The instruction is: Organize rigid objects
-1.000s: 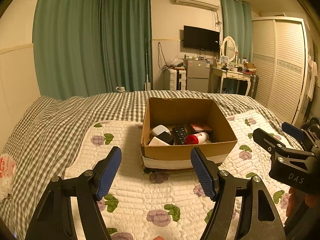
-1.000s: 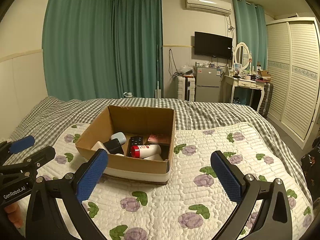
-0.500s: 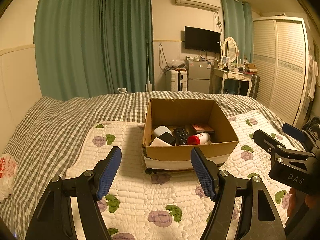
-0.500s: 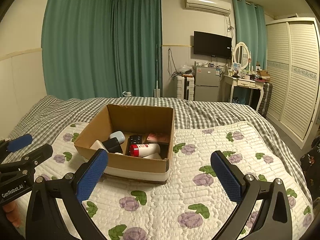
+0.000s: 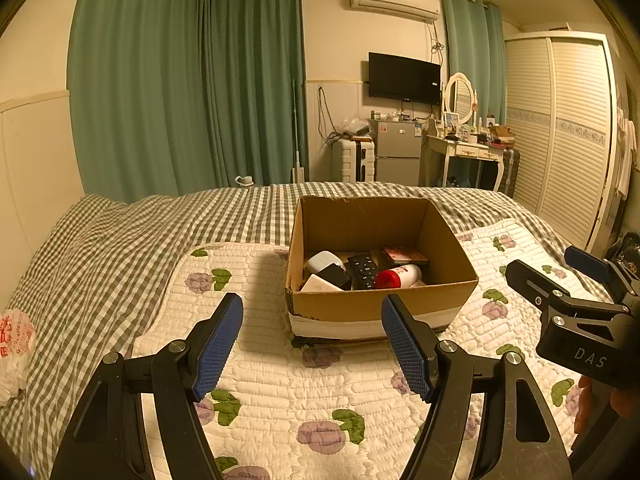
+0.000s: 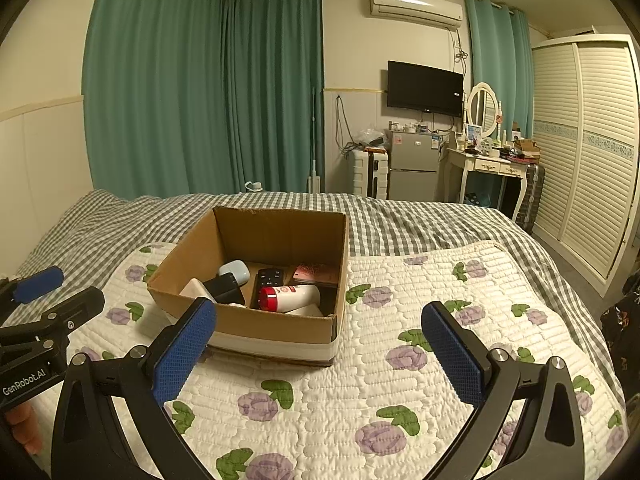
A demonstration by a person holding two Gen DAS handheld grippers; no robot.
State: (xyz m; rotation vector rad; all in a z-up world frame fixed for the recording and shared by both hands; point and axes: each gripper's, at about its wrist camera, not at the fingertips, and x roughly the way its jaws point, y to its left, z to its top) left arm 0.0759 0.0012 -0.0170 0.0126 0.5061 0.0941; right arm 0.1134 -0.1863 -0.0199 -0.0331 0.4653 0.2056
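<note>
An open cardboard box (image 5: pixel 384 304) (image 6: pixel 276 324) sits on the flowered quilt. Inside lie a white bottle with a red cap (image 5: pixel 398 276) (image 6: pixel 288 295), a black remote (image 5: pixel 362 270) (image 6: pixel 269 278), a black block (image 5: pixel 335 276) (image 6: pixel 223 286), a pale rounded case (image 5: pixel 324 259) (image 6: pixel 234 271), a white flat item (image 5: pixel 320 283) and a pink booklet (image 5: pixel 405 255) (image 6: pixel 316 274). My left gripper (image 5: pixel 312 344) is open and empty, short of the box's near wall. My right gripper (image 6: pixel 320 354) is open and empty, near the box's right front corner.
The quilt (image 6: pixel 400 360) lies over a grey checked bedspread (image 5: pixel 120 240). A white plastic bag (image 5: pixel 14 344) lies at the bed's left edge. Beyond the bed stand a small fridge (image 5: pixel 398 152), a dressing table (image 5: pixel 468 148) and a wardrobe (image 5: pixel 560 132).
Both views have drifted back and up slightly, so the box sits a little lower in frame. Both grippers stay open and empty.
</note>
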